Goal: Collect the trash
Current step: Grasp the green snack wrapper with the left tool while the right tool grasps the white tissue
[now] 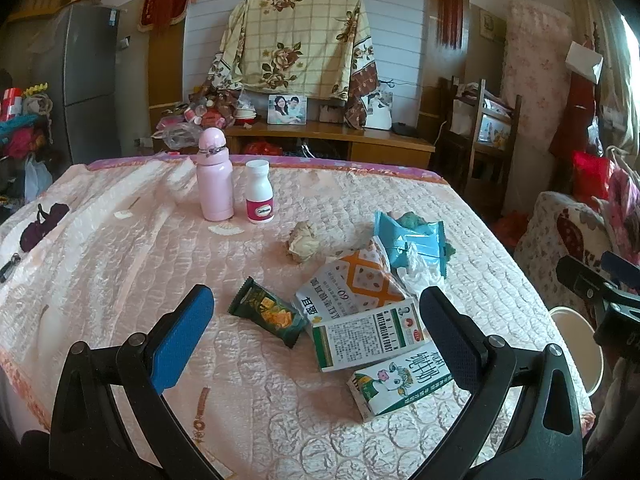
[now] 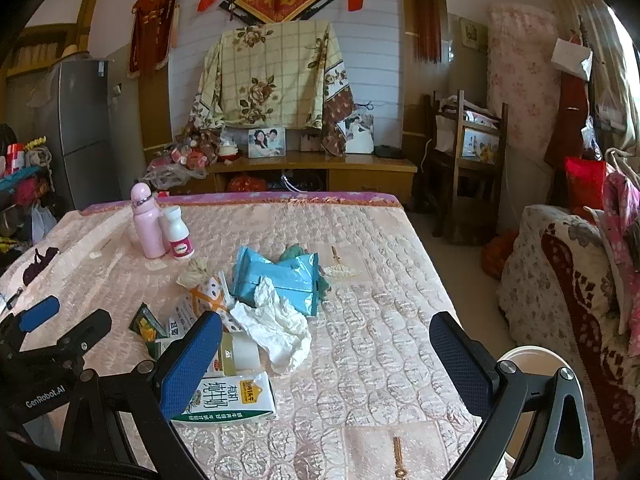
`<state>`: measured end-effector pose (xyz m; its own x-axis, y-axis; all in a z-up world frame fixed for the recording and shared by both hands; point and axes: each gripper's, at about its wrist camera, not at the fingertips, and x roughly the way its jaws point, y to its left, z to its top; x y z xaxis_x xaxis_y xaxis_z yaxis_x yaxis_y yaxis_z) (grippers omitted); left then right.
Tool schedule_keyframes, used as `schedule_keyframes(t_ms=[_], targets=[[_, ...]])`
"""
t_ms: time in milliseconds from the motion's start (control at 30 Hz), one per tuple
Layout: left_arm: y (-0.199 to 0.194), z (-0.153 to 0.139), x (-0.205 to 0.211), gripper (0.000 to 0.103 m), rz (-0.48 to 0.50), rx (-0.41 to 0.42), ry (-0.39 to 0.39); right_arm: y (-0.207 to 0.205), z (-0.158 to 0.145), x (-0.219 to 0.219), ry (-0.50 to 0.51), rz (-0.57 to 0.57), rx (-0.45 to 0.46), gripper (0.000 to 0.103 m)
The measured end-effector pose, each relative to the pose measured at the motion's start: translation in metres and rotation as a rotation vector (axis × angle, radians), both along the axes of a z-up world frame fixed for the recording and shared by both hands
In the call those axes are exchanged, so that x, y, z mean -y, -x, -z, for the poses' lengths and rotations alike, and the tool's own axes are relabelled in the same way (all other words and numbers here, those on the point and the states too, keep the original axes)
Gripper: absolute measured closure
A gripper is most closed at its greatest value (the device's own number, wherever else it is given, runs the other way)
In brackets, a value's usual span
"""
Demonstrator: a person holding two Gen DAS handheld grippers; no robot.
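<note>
I hold my left gripper (image 1: 316, 312) spread wide above the near part of the table (image 1: 120, 264), with nothing between its fingers. My right gripper (image 2: 326, 340) is spread wide too, also holding nothing, over the near right part of the table.

The trash lies in one loose heap near the middle. I count one dark green snack packet (image 1: 266, 312) at the left of the heap, one orange-and-white bag (image 1: 354, 280) just right of it, and two cartons nearer to me: the green-and-white box (image 1: 366, 338) and the milk carton (image 1: 400, 380), touching each other. Farther off lies one blue wrapper (image 1: 412, 240), with one white tissue (image 2: 276, 324) against its near side. One crumpled paper ball (image 1: 303, 242) sits a little left of the wrapper.

At the far left stand two bottles, side by side: one pink flask (image 1: 215, 176) and one white pill bottle (image 1: 259, 192).

One white bin (image 2: 532, 360) shows beyond the table's near right edge
</note>
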<state>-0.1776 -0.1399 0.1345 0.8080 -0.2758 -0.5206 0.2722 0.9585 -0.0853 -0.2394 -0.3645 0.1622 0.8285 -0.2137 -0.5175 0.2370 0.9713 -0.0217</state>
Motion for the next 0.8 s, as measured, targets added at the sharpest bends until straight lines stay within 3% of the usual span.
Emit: schedule_keyframes(t_ms=[567, 800], targets=[[-0.008, 0.007, -0.010, 0.001, -0.002, -0.025, -0.003, -0.004, 0.007, 0.002, -0.018, -0.007, -0.023, 0.000], [-0.018, 0.021, -0.026, 0.001, -0.001, -0.073, -0.054, -0.012, 0.017, 0.010, -0.030, -0.011, -0.079, 0.000]])
